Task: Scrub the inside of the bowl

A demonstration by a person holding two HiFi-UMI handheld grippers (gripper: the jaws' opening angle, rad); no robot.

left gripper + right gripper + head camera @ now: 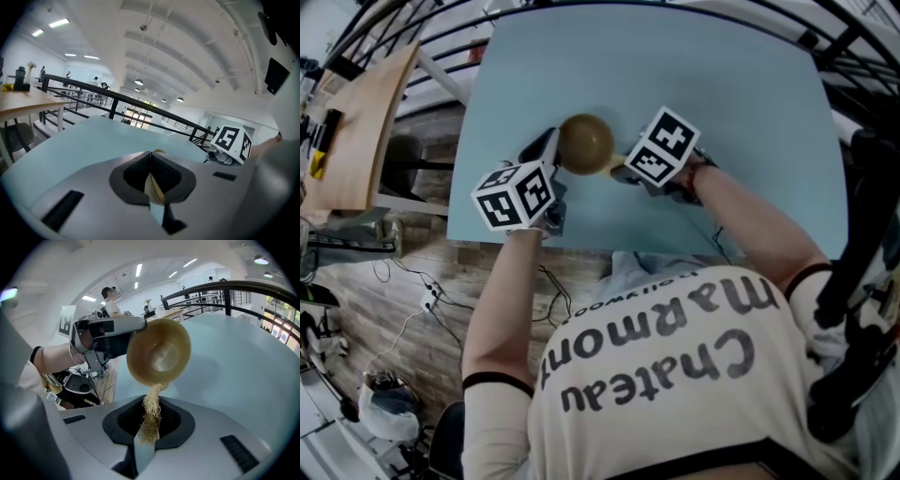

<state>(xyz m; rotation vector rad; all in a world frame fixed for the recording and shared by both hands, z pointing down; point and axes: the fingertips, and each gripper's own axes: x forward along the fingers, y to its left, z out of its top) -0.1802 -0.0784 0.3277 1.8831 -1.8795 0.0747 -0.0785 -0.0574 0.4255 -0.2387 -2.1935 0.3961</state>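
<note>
A tan wooden bowl is lifted over the light blue table. In the right gripper view the bowl is tipped on its side with its inside facing the camera. My left gripper is shut on the bowl's left rim, which shows as a thin edge between the jaws. My right gripper is shut on a straw-coloured fibre scrubber. The scrubber's tip reaches the bowl's lower rim. In the head view the right gripper sits just right of the bowl.
A wooden table stands to the left, beyond the blue table's edge. Black railings run behind the table. Cables and a power strip lie on the wood floor. A person stands far off.
</note>
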